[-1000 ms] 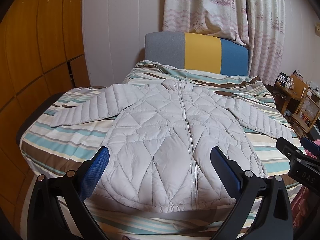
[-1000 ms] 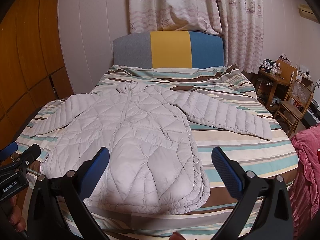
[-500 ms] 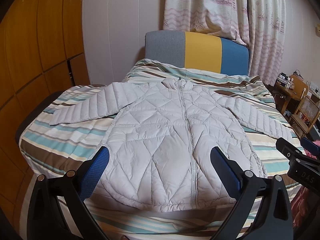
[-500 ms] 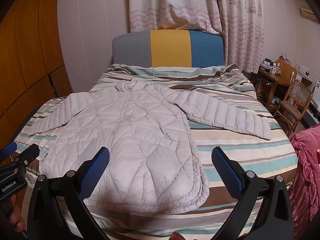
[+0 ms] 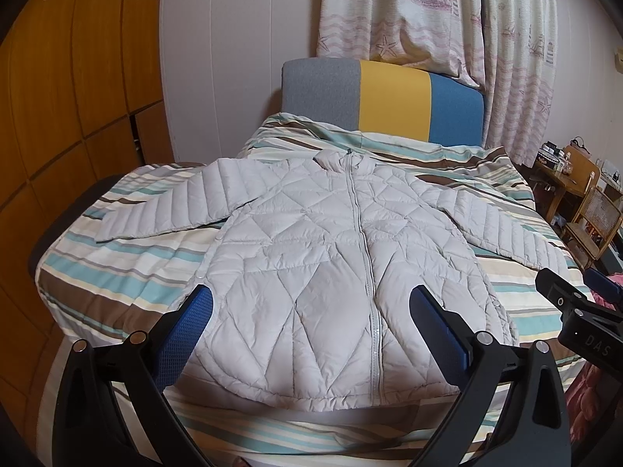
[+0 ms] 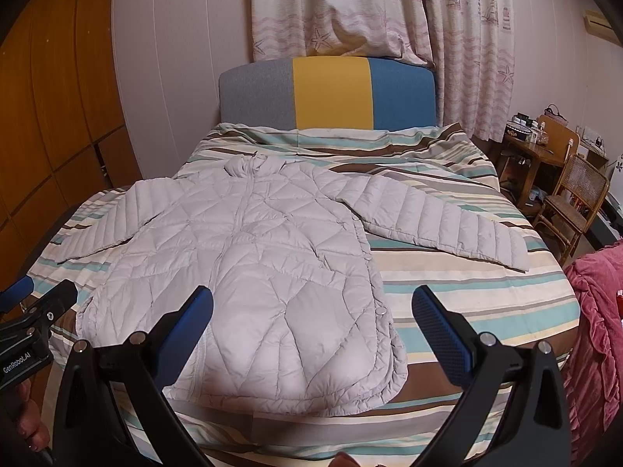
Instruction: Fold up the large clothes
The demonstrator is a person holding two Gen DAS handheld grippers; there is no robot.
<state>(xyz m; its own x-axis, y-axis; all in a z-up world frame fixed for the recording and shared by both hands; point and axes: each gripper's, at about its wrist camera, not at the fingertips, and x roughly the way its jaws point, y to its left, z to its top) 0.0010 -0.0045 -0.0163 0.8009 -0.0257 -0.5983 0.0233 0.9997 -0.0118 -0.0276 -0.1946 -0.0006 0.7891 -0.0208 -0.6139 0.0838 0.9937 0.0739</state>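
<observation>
A pale grey quilted puffer jacket (image 5: 335, 264) lies flat and zipped on the striped bed, collar toward the headboard, both sleeves spread out sideways. It also shows in the right wrist view (image 6: 257, 268). My left gripper (image 5: 311, 323) is open and empty, hovering above the jacket's hem near the foot of the bed. My right gripper (image 6: 311, 323) is open and empty, above the jacket's lower right side. Each gripper appears at the edge of the other's view.
The bed (image 5: 117, 272) has a striped teal, brown and cream cover and a grey, yellow and blue headboard (image 5: 389, 105). Wooden wardrobe doors (image 5: 70, 97) stand at left. A wooden desk and cane chair (image 6: 572, 202) stand at right. A pink blanket (image 6: 599, 334) lies by the right edge.
Both grippers have shifted slightly; the jacket sits a little higher in both views. The jacket itself has not moved and both grippers stay open.
</observation>
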